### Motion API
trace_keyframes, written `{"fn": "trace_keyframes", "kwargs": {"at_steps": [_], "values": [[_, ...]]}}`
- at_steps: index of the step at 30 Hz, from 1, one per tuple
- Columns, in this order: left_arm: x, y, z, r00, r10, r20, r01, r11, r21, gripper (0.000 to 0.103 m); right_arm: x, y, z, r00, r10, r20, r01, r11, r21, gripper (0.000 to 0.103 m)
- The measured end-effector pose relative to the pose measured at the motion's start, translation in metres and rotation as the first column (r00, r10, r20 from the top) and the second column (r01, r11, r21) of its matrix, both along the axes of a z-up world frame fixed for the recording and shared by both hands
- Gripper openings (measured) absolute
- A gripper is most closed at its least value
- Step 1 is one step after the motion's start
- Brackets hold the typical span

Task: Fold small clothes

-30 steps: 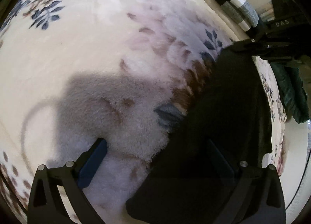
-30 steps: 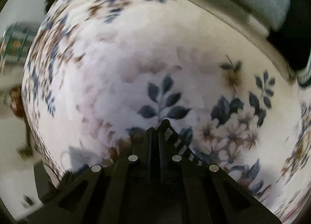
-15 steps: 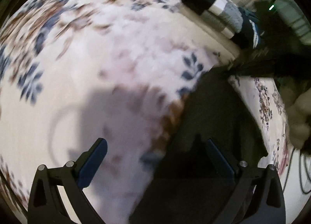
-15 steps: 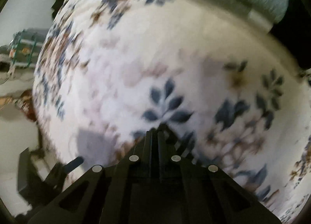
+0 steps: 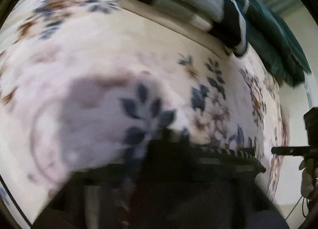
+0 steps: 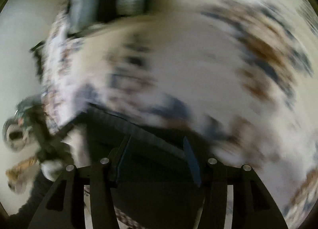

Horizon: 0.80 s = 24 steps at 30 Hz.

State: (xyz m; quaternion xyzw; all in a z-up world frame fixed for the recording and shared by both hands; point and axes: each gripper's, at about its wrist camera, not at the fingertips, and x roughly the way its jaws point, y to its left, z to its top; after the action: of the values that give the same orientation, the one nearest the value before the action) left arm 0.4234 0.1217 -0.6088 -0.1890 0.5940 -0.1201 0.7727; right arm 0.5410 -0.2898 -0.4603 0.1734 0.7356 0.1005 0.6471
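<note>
The dark garment (image 6: 155,145) lies on the floral blanket (image 6: 198,70) right under my right gripper (image 6: 157,158), its jaws just opened and apart astride the ribbed hem running crosswise, while my left gripper (image 5: 169,137), just closing, looks pinched on the same cloth.

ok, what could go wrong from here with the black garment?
Right gripper has just been opening, black garment lying between its pads unpressed: the fold may flop open. Left gripper has just been closing at the garment's edge; blur hides whether it also pinched the floral fleece blanket.
</note>
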Motion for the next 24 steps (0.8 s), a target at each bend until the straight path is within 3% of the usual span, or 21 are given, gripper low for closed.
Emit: {"fn": "trace_keyframes", "kwargs": {"at_steps": [2,5,10,13,14,15,19,23,24], "values": [[0.002,-0.008,0.0,1.0,-0.016,0.013,0.015,0.999,0.047,0.018,-0.016,-0.023,-0.015,0.998,-0.057,-0.036,0.059,0.998,0.036,0.055],[0.003,-0.006,0.001,1.0,0.004,0.013,-0.005,0.999,0.044,0.016,-0.033,-0.029,-0.035,0.994,-0.077,-0.073,0.083,0.993,0.082,0.055],[0.004,-0.002,0.004,1.0,0.022,0.006,-0.022,0.999,0.042,0.014,-0.05,-0.007,-0.032,0.999,-0.035,0.019,0.034,0.999,0.04,0.055],[0.005,-0.003,0.003,1.0,0.028,-0.002,-0.027,0.999,0.043,0.014,-0.055,0.011,-0.04,0.998,0.058,0.027,-0.058,0.998,-0.001,0.052],[0.005,-0.003,0.003,1.0,0.029,-0.003,-0.029,0.999,0.04,0.014,-0.056,0.013,-0.045,0.998,0.057,0.036,-0.057,0.998,-0.003,0.038],[0.005,-0.003,0.004,0.999,0.033,-0.002,-0.033,0.999,0.036,0.014,-0.056,0.011,-0.048,0.999,0.031,0.043,-0.029,0.999,-0.028,0.007],[0.004,0.005,0.01,0.998,0.063,-0.001,-0.063,0.998,-0.008,0.013,-0.045,-0.009,-0.024,0.979,-0.14,0.148,0.149,0.988,-0.05,0.006],[0.007,0.014,-0.004,0.995,0.085,-0.057,-0.088,0.994,-0.062,0.018,-0.028,-0.015,-0.049,0.985,-0.166,0.048,0.167,0.986,-0.01,0.009],[0.007,0.018,-0.005,0.993,0.096,-0.074,-0.102,0.991,-0.088,0.022,-0.028,-0.015,-0.058,0.987,-0.159,0.002,0.159,0.987,-0.007,0.017]]}}
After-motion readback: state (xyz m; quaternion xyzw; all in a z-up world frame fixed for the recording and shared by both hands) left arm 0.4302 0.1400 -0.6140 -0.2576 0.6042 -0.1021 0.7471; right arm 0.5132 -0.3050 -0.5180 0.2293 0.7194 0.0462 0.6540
